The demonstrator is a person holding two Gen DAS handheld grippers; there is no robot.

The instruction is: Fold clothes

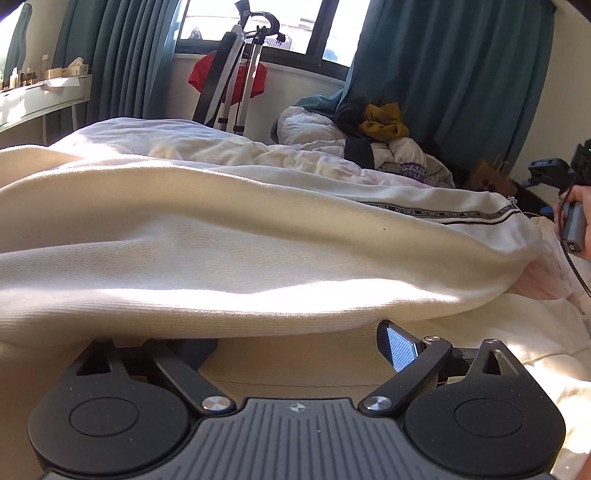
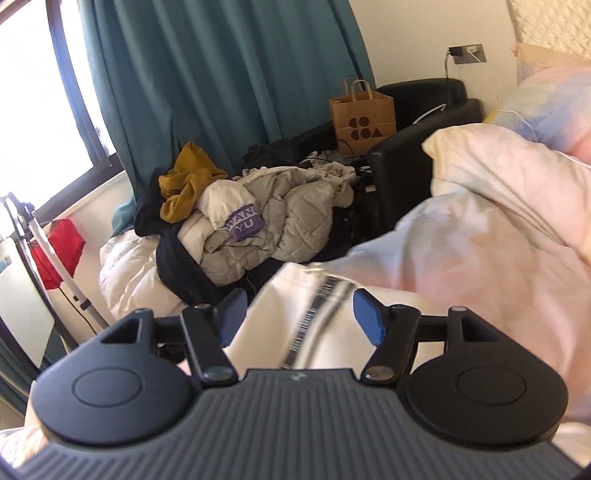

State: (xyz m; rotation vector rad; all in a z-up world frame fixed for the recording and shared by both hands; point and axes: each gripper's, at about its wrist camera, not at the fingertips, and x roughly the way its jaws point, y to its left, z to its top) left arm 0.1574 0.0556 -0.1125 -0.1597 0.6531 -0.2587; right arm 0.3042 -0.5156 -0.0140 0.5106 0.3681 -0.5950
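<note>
Looking along the left gripper, we see its jaws spread wide, one blue pad lit by the sun, the other tucked under the cloth, nothing pinched between them. Just ahead, the cream trousers lie stretched across the bed, a black printed stripe running along the upper edge toward the right. At the far right of that view a hand holds the other tool's grey handle.

Over on the right gripper, the jaws also stand wide apart, and the trousers' striped end sits blurred between them, touching neither pad that we can make out. Beside it, a pale pink duvet bunches up on the bed.

Further out, a heap of clothes with a mustard garment on top sits by the teal curtain. A brown paper bag rests on a black armchair. Sunlight pours through the window.
</note>
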